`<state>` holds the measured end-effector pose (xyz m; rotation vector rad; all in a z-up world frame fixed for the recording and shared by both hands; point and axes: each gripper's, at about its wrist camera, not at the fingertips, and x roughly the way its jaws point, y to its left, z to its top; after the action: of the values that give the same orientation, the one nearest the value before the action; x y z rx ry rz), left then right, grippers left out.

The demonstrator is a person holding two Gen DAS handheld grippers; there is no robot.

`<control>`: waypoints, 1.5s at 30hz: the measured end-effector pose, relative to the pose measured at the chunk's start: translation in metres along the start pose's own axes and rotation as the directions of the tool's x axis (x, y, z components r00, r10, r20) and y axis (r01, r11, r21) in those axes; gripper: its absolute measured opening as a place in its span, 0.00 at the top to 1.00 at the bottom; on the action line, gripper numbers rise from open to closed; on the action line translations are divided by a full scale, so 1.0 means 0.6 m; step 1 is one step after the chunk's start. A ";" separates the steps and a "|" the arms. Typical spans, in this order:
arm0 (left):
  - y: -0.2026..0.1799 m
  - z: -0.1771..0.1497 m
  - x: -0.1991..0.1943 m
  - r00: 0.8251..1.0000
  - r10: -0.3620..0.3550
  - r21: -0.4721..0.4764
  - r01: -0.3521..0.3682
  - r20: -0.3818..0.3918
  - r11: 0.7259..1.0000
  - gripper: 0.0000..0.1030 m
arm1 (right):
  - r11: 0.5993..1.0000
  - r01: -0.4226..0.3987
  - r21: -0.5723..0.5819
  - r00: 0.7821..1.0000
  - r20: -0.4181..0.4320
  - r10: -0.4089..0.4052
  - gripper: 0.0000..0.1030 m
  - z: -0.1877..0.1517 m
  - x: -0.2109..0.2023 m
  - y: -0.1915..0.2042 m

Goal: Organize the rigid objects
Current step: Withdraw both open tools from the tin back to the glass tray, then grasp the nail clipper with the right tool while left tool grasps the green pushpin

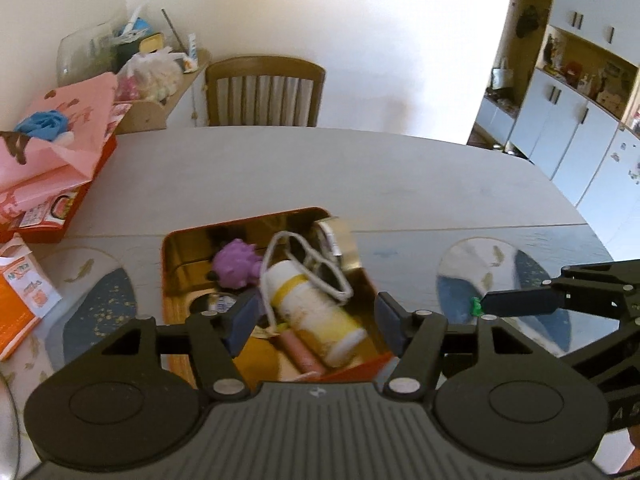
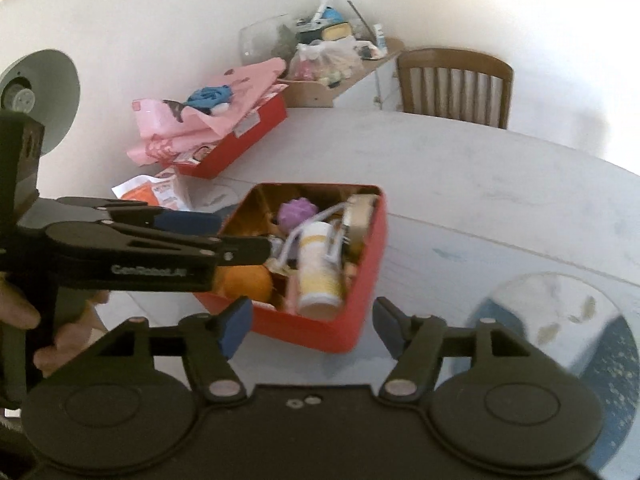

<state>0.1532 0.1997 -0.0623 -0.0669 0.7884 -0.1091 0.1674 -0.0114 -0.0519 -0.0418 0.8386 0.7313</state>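
Observation:
A red tin (image 1: pixel 170 264) (image 2: pixel 360 312) with a gold inside stands on the grey table. In it lie a white and yellow bottle (image 1: pixel 308 312) (image 2: pixel 320 276), a purple spiky toy (image 1: pixel 236 266) (image 2: pixel 298 212), a tape roll (image 1: pixel 340 240) (image 2: pixel 362 216), a white cord (image 1: pixel 320 264), a pink tube (image 1: pixel 304 354) and an orange ball (image 2: pixel 244 284). My left gripper (image 1: pixel 316 320) (image 2: pixel 240 236) hangs open over the tin's near side, its pads clear of the bottle below. My right gripper (image 2: pixel 312 320) is open and empty at the tin's right corner.
A pink paper bag (image 1: pixel 60 152) lies over a red box (image 2: pixel 236 148) at the back left, with an orange packet (image 1: pixel 20 304) near it. Round placemats (image 1: pixel 496 280) (image 2: pixel 560 320) flank the tin. A wooden chair (image 1: pixel 264 92) stands beyond the table. A hand (image 2: pixel 60 344) holds the left gripper.

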 end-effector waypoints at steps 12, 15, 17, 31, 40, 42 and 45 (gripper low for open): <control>-0.084 -0.007 0.025 0.999 -0.046 -0.008 0.045 -0.020 0.999 0.26 | 0.996 0.080 0.045 0.997 0.003 -0.080 0.16 -0.054 -0.065 -0.111; -0.101 -0.006 0.036 0.998 -0.053 -0.022 0.053 -0.026 0.998 0.20 | 0.995 0.094 0.040 0.996 -0.006 -0.094 0.12 -0.070 -0.072 -0.133; -0.114 -0.006 0.045 0.998 -0.057 -0.027 0.056 -0.034 0.998 0.19 | 0.995 0.094 0.036 0.996 -0.013 -0.093 0.05 -0.080 -0.075 -0.147; -0.208 -0.012 0.128 0.994 -0.065 -0.010 0.064 -0.084 0.998 0.19 | 0.990 0.066 -0.122 0.992 -0.099 -0.078 0.01 -0.130 -0.039 -0.188; -0.255 -0.024 0.197 0.989 -0.055 0.002 0.056 -0.137 0.998 0.19 | 0.974 0.003 -0.228 0.989 -0.146 -0.038 0.01 -0.143 -0.013 -0.206; -0.262 -0.028 0.212 0.987 -0.055 -0.002 0.055 -0.150 0.998 0.19 | 0.963 -0.018 -0.268 0.987 -0.158 -0.026 0.03 -0.145 -0.008 -0.207; -0.268 -0.031 0.232 0.985 -0.055 -0.006 0.055 -0.161 0.998 0.19 | 0.953 -0.048 -0.298 0.984 -0.178 -0.006 0.04 -0.145 0.001 -0.212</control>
<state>0.2256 0.0225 -0.1570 -0.0824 0.9490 -0.1676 0.1873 -0.1347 -0.1424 -0.3768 0.8906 0.8810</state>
